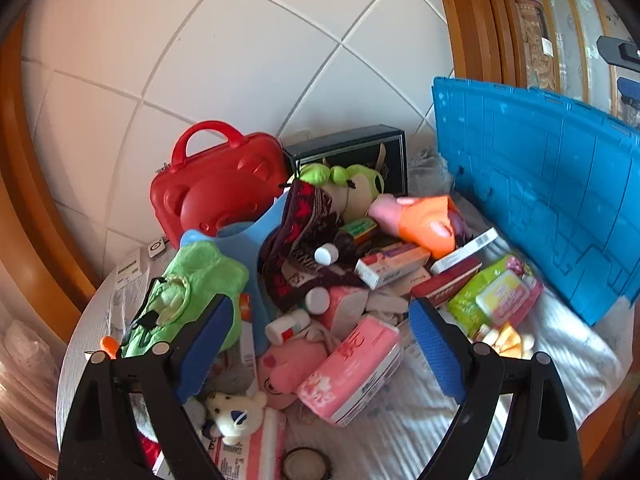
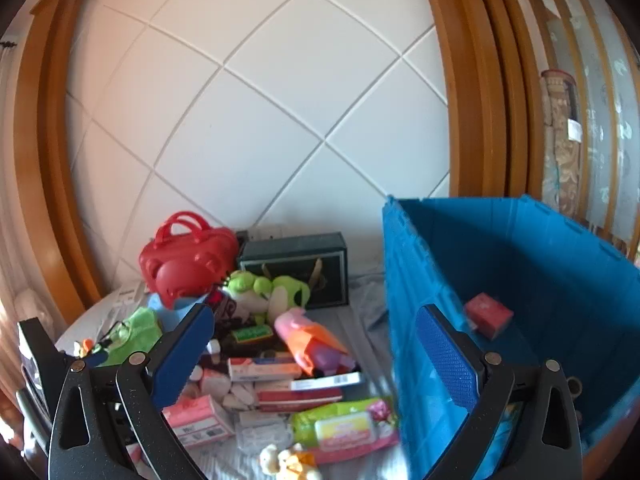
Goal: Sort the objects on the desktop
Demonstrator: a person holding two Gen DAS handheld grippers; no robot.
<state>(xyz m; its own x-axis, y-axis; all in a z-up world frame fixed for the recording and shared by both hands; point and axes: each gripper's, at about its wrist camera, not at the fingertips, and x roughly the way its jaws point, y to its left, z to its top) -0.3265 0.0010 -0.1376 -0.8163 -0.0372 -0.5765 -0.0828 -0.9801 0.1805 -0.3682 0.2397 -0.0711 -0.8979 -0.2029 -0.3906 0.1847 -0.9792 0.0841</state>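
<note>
A heap of desktop objects lies on a white cloth: a pink tissue pack [image 1: 352, 372], pink plush [image 1: 286, 364], white pill bottle [image 1: 286, 326], medicine boxes [image 1: 392, 266], a green wet-wipes pack [image 1: 496, 294] and a green cloth [image 1: 192, 300]. My left gripper [image 1: 320, 344] is open above the tissue pack and bottle. My right gripper [image 2: 316, 360] is open and empty, above the left wall of the blue crate [image 2: 404, 300]. A small pink box [image 2: 488, 316] lies inside the crate. The wipes pack also shows in the right wrist view [image 2: 344, 426].
A red toy case [image 1: 218, 184] and a dark box [image 1: 352, 156] stand at the back by the tiled wall. A dark red patterned cloth [image 1: 304, 240], a green plush [image 1: 348, 184] and a small white bear [image 1: 236, 416] sit in the heap. Wooden frames flank the table.
</note>
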